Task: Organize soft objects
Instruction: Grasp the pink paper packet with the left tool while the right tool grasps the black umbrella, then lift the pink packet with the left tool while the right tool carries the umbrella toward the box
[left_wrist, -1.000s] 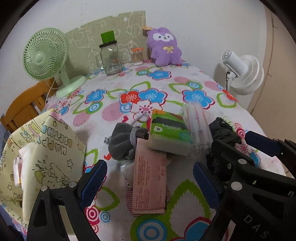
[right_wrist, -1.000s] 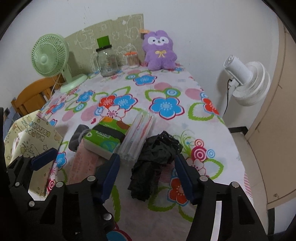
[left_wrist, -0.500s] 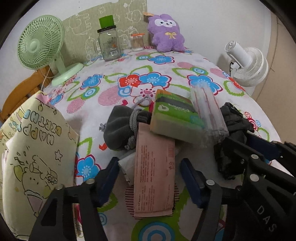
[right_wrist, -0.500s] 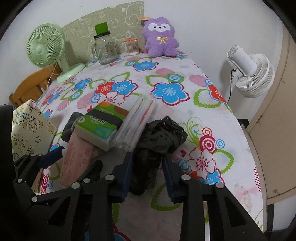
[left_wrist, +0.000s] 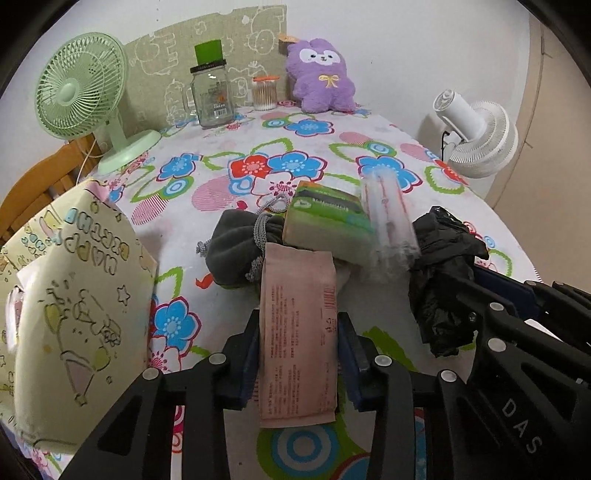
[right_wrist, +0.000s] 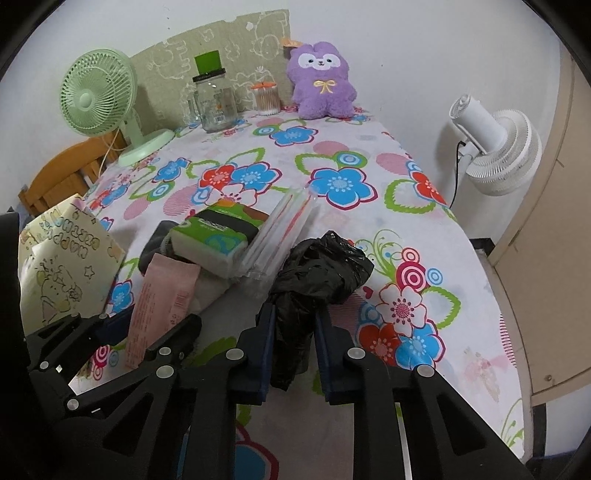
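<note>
Two tools are at work, one in each of my hands. My left tool (left_wrist: 298, 360) has its blue pads pressed against both long edges of the pink packet (left_wrist: 297, 332), which lies flat on the flowered desk (left_wrist: 229, 206) and runs toward twelve o'clock from my fingers. My right tool (right_wrist: 293, 354) is narrowed on the crumpled black plastic bag (right_wrist: 317, 269), pinching its near end while the bulk of it bunches up beyond the pads.

At the packet's far end sits the grey drawstring pouch (left_wrist: 236, 245), at about eleven o'clock from it, touching the packet's corner. The green tissue pack (left_wrist: 328, 221) rests at one o'clock, its near edge overlapping the packet's top. Leaning against the tissue pack's right side is a clear sleeve of straws (left_wrist: 388, 218), and just beyond that, at three o'clock, the black bag.

At nine o'clock from my left tool stands a yellow gift bag (left_wrist: 77, 295), printed with cartoon figures. Far off at twelve o'clock a purple plush toy (left_wrist: 321, 77) sits by the wall, with a glass jar (left_wrist: 212, 96) and a green fan (left_wrist: 81, 88) further round toward ten.
</note>
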